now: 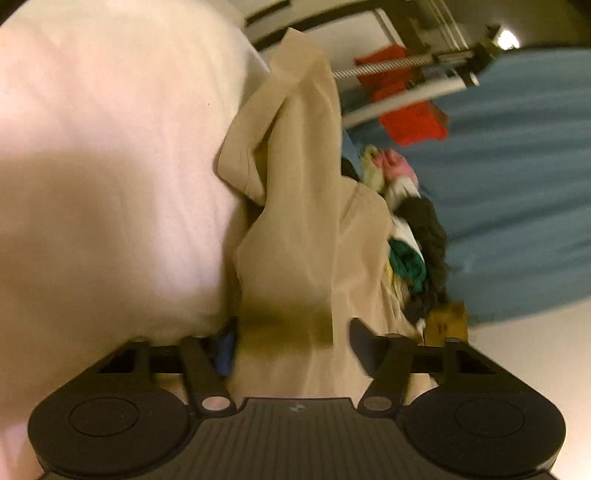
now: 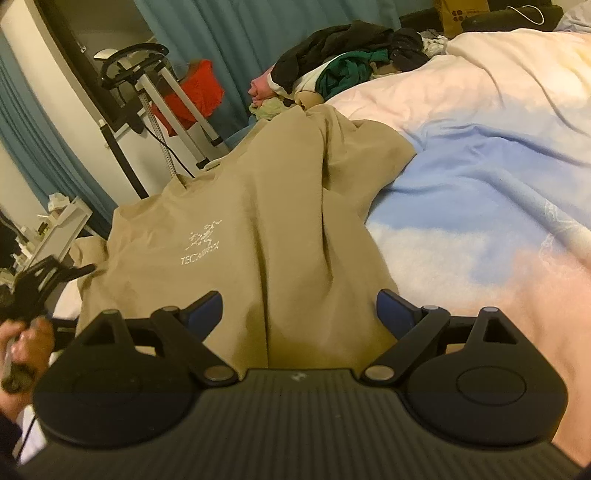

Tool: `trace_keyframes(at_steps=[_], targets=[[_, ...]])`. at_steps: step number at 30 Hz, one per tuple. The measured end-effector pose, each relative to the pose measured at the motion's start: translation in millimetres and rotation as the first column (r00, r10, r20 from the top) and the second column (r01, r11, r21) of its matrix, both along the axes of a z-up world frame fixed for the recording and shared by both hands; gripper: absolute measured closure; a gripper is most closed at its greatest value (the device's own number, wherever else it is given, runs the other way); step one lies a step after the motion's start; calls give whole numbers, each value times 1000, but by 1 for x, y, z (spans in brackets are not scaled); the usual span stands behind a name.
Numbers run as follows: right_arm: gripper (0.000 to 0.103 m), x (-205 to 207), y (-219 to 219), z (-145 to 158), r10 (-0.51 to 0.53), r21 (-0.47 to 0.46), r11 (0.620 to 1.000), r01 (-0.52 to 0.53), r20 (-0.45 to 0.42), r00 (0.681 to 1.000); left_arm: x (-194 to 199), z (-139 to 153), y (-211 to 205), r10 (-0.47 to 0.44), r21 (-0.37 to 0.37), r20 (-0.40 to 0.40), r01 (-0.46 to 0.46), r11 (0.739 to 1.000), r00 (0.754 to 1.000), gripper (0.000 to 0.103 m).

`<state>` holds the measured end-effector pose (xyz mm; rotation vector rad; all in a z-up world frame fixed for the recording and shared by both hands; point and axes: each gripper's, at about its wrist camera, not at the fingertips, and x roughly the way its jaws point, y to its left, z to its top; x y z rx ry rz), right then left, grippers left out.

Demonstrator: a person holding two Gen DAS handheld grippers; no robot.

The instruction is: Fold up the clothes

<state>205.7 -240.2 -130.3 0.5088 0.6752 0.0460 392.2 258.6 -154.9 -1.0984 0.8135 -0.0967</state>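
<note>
A beige T-shirt (image 2: 258, 229) with a white chest logo lies spread on the bed, its hem toward my right gripper (image 2: 301, 310). That gripper is open, its blue-padded fingers (image 2: 207, 312) wide apart over the shirt's lower edge. In the left wrist view, which is rolled sideways, a bunched fold of the same T-shirt (image 1: 295, 221) runs between the fingers of my left gripper (image 1: 293, 339). Its jaws stand apart around the fold, and I see no firm pinch. The right wrist view shows the left gripper (image 2: 51, 273) in a hand (image 2: 26, 339) at the shirt's sleeve side.
A pile of mixed clothes (image 2: 340, 62), black, green, pink and white, sits at the far end of the bed. A pink, white and blue duvet (image 2: 480, 177) covers the bed to the right. Left of the bed stand a garment steamer (image 2: 155, 85), a red cloth (image 2: 195, 88) and blue curtains (image 2: 229, 29).
</note>
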Motion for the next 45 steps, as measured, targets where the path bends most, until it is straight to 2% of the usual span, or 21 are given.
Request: trace_keyframes(at_steps=[1, 2, 3, 9, 12, 14, 16, 18, 19, 22, 24, 27, 29, 33, 35, 37, 38, 40, 42, 43, 45], targets=[[10, 1, 2, -1, 4, -3, 1000, -4, -1, 1000, 3, -4, 2, 26, -30, -7, -27, 999, 1000, 68], [9, 1, 3, -2, 7, -6, 1000, -7, -3, 1000, 6, -8, 3, 52, -59, -15, -53, 997, 999, 87], [9, 2, 5, -3, 10, -10, 1000, -10, -4, 1000, 7, -12, 7, 79, -90, -21, -80, 993, 997, 93], [9, 4, 3, -4, -1, 3, 1000, 1, 4, 1000, -11, -6, 52, 304, -134, 16, -299, 945, 953, 96], [9, 6, 1, -5, -7, 15, 1000, 7, 5, 1000, -15, 7, 73, 335, -138, 28, -328, 935, 942, 95], [9, 7, 1, -5, -8, 16, 1000, 8, 2, 1000, -16, 20, 82, 320, -81, 42, -316, 945, 947, 92], [9, 8, 2, -5, -7, 11, 1000, 7, 3, 1000, -22, 36, 92, 319, 38, 69, -322, 946, 945, 86], [9, 9, 2, -5, -6, 2, 1000, 6, 7, 1000, -31, 52, 105, 333, 181, 97, -345, 921, 938, 63], [9, 9, 3, -5, -6, -2, 1000, 6, 8, 1000, -37, 59, 112, 331, 239, 93, -344, 908, 939, 60], [9, 10, 5, -4, -1, -16, 1000, 1, 12, 1000, -60, 74, 121, 225, 309, 38, -226, 924, 974, 58], [9, 10, 6, -3, 8, -28, 1000, -7, 18, 1000, -87, 81, 113, 118, 338, 14, -115, 934, 993, 48], [10, 4, 8, 1, 20, -41, 999, -19, 29, 999, -138, 86, 89, -54, 380, -78, 80, 922, 996, 44], [11, 0, 9, 4, 28, -49, 998, -26, 37, 999, -169, 82, 65, -175, 400, -184, 236, 885, 967, 44], [11, -16, 16, 13, 63, -83, 995, -57, 62, 996, -224, 62, 20, -326, 395, -350, 454, 798, 878, 44], [11, -29, 17, 19, 79, -86, 994, -73, 70, 994, -240, 55, 3, -368, 421, -365, 504, 754, 855, 43], [11, -45, 15, 26, 80, -77, 994, -74, 73, 994, -246, 56, -12, -394, 484, -386, 547, 683, 834, 45], [11, -53, 15, 30, 81, -72, 995, -75, 75, 994, -248, 58, -17, -406, 495, -392, 561, 664, 826, 45], [11, -70, 13, 37, 82, -62, 995, -77, 79, 994, -252, 62, -22, -433, 482, -407, 592, 646, 804, 51], [11, -82, 12, 45, 70, -60, 996, -65, 93, 993, -257, 67, -25, -451, 479, -425, 618, 624, 785, 71], [11, -85, 12, 47, 63, -67, 996, -57, 100, 993, -259, 70, -27, -459, 479, -434, 630, 611, 775, 75], [11, -88, 12, 51, 50, -83, 996, -41, 113, 992, -270, 76, -28, -475, 471, -433, 642, 606, 766, 99]])
